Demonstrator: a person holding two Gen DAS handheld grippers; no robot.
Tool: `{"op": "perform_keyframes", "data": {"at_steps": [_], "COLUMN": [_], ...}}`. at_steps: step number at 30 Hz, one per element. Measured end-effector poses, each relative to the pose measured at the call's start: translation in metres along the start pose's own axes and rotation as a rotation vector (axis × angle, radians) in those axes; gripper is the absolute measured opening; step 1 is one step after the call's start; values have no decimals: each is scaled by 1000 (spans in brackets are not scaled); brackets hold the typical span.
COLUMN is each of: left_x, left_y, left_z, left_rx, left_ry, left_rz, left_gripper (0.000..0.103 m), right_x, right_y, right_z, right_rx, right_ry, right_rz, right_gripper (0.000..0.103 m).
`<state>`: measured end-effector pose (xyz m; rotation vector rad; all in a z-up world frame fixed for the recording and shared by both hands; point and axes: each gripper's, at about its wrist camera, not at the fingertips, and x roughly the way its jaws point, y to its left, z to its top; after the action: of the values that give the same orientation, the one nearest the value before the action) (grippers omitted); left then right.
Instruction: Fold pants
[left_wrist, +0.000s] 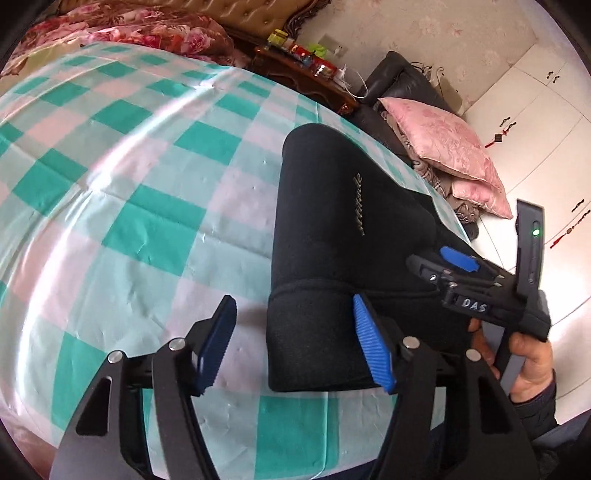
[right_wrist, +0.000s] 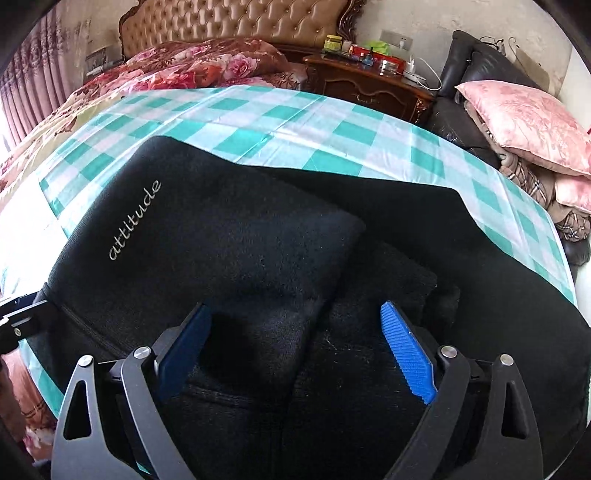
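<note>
We have the black pants (right_wrist: 229, 236) lying on the bed (left_wrist: 140, 192), over its green-and-white checked sheet, already doubled into a thick bundle with the word "attitude" (right_wrist: 135, 219) uppermost. Our left tongs (left_wrist: 295, 347) are spread wide and grip nothing; the bundle's near corner sits just ahead of their right-hand pad, while bare sheet lies between the pads, so we judge they are placed to take that corner or steady the edge. Our right tongs (right_wrist: 306, 350) are likewise released, hovering over the middle of the bundle where two layers overlap directly ahead of them; whether the pads touch the cloth we cannot tell. In the left view the right tongs appear beyond and to the right of the left ones, over the far side of the pants. The fold looks well advanced. The thick, soft fabric may spring open unless pressed.
</note>
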<state>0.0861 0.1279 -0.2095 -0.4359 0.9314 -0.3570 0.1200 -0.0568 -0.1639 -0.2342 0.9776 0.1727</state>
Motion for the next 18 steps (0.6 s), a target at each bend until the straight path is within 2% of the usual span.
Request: {"op": "perform_keyframes", "data": {"at_steps": [3, 7, 11, 18], "left_x": [-16, -21, 19, 84], "left_y": [-12, -24, -17, -5], "left_z": [17, 66, 107, 126], "left_rx": [74, 120, 83, -1], "left_ry": [-61, -109, -54, 86], "left_rz": [-3, -10, -41, -113], "left_gripper": [64, 64, 64, 63], "right_x": [2, 3, 3, 5], "right_y": [-1, 0, 1, 1], "right_z": [-1, 0, -1, -2], "right_rx": [3, -1, -9, -9], "right_ry": [1, 4, 5, 3], "right_rz": [5, 6, 6, 14], "right_gripper": [91, 92, 92, 94]}}
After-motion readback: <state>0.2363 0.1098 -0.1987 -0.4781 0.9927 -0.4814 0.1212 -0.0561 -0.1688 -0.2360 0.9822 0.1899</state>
